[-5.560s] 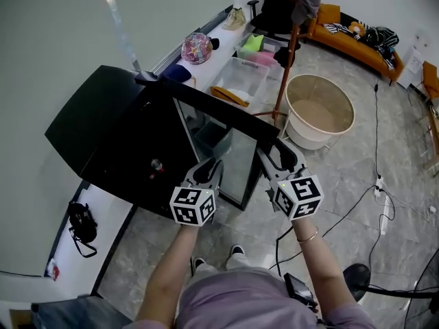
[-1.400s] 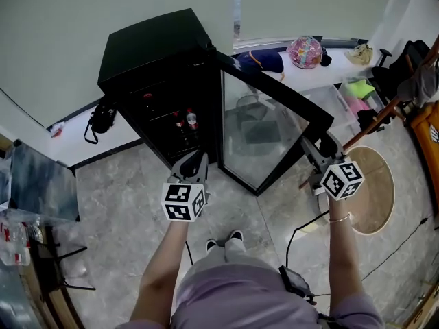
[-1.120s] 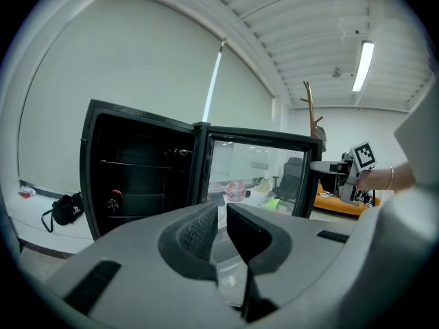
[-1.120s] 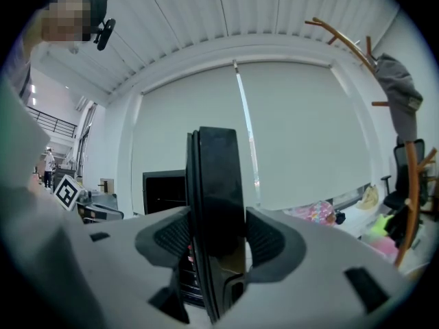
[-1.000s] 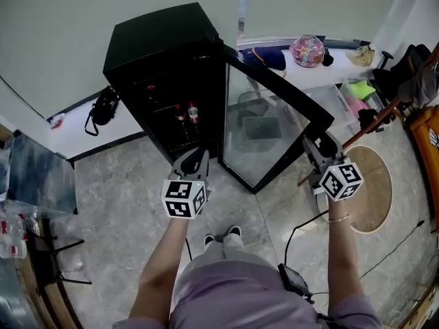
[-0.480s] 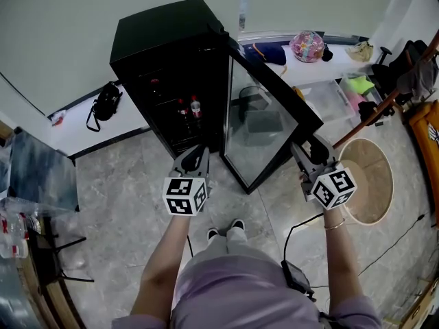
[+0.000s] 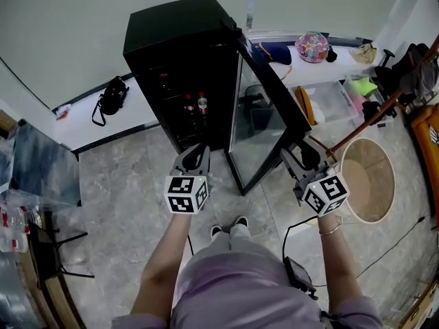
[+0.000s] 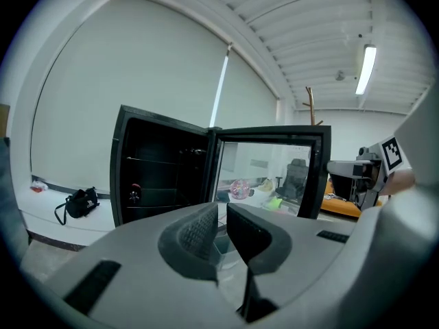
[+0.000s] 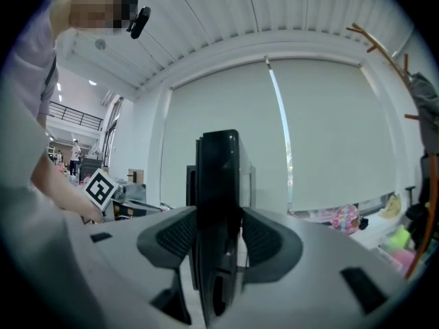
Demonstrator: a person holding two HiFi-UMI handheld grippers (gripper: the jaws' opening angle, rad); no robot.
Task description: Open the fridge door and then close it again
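Fridge [image 7: 175, 33], a matt black box, stands with its fridge door [image 7: 260, 125] swung out at its right side: a glass pane in a black frame. Right gripper [image 9: 218, 233], grey with ribbed pads [image 9: 180, 235], clasps the door's free edge, its jaws having just been closing. Left gripper [image 8: 221, 228] hangs before the fridge's open front, jaws a slim gap apart, holding nothing. Black-and-white square patterns cover each cube [image 7: 186, 195]; no lettering is legible.
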